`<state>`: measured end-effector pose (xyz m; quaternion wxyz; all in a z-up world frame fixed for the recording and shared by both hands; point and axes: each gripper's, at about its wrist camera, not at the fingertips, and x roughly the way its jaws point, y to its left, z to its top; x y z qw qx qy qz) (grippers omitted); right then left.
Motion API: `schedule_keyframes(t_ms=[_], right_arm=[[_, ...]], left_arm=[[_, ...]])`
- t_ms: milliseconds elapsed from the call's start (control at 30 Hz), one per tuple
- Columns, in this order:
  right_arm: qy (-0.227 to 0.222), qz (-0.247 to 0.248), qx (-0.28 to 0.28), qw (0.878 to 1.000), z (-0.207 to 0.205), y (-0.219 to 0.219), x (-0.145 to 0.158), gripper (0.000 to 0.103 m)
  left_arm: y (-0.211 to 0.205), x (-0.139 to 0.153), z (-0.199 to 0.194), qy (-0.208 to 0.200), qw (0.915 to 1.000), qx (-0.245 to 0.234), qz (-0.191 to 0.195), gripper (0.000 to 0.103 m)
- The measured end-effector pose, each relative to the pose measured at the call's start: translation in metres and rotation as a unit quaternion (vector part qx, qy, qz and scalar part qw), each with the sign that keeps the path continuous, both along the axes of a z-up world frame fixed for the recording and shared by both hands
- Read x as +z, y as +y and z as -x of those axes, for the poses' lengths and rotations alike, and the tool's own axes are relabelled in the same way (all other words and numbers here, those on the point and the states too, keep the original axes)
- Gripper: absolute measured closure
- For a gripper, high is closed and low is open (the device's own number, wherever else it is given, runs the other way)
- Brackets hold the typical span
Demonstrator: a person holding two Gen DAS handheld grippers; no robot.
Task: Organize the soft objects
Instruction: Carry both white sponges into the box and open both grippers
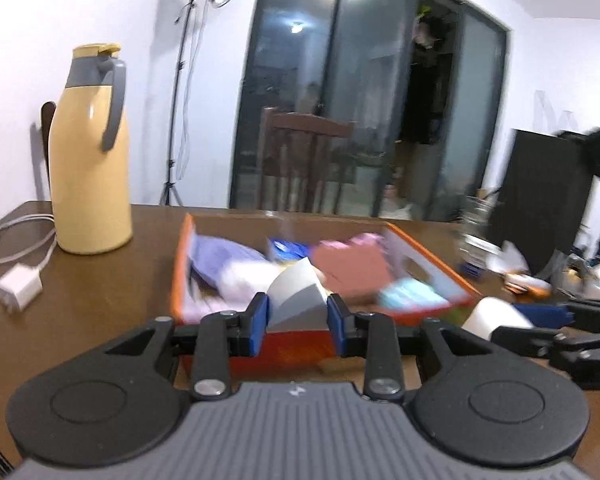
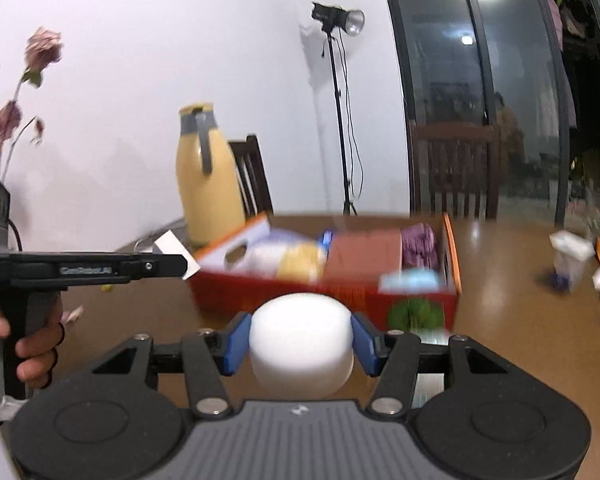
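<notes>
My left gripper (image 1: 297, 312) is shut on a white, wedge-shaped soft block (image 1: 296, 296) and holds it at the near edge of an orange cardboard box (image 1: 178, 264). The box holds several soft items: a purple one (image 1: 224, 258), a pink one (image 1: 352, 268), a light blue one (image 1: 412, 296). My right gripper (image 2: 300, 336) is shut on a round white foam piece (image 2: 300, 344) in front of the same box (image 2: 324, 292). In the right wrist view the left gripper (image 2: 172, 266) shows from the side with the white block (image 2: 172, 248). The foam piece shows at right in the left wrist view (image 1: 496, 318).
A yellow thermos jug (image 1: 92, 152) stands on the brown table (image 1: 100, 292) left of the box, with a white charger and cable (image 1: 20, 288) beside it. A wooden chair (image 1: 304, 160) stands behind the table. Clutter lies at the far right (image 1: 520, 272). A light stand (image 2: 340, 112) is by the wall.
</notes>
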<state>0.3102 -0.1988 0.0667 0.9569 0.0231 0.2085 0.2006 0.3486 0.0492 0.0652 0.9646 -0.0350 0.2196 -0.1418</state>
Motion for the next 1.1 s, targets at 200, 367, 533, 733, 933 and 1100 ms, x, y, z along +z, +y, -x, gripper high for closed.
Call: schedule_keyframes(t_ms=[200,367,533,733,933,1100], right_arm=[[0.087,0.021,-0.007,0.996,-0.124,0.023,-0.003,0.049],[0.153,0.093,-0.017,0.984,-0.175,0.052,-0.031,0.047],[0.151,0.069,-0.019,0.986,-0.173,0.048,-0.032,0.033],[0.116,0.047,-0.029,0.992,-0.148,0.023,0.012,0.031],[0.065,0.039,-0.034,0.997,-0.096,-0.001,0.063,0.027],[0.028,0.027,-0.036,0.999,-0.036,-0.025,0.083,0.024]], left_arm=[[0.0,-0.009,-0.101,0.055,0.9959,0.032,-0.064,0.07],[-0.006,-0.03,-0.144,0.096,0.989,0.049,-0.101,0.053],[0.004,-0.021,-0.141,0.1,0.9916,0.044,-0.069,0.041],[0.003,0.015,-0.112,0.073,0.9937,0.048,-0.07,0.036],[-0.003,0.06,-0.045,0.021,0.9978,0.031,-0.055,0.032],[-0.014,0.079,0.023,-0.019,0.9991,0.011,-0.036,0.028]])
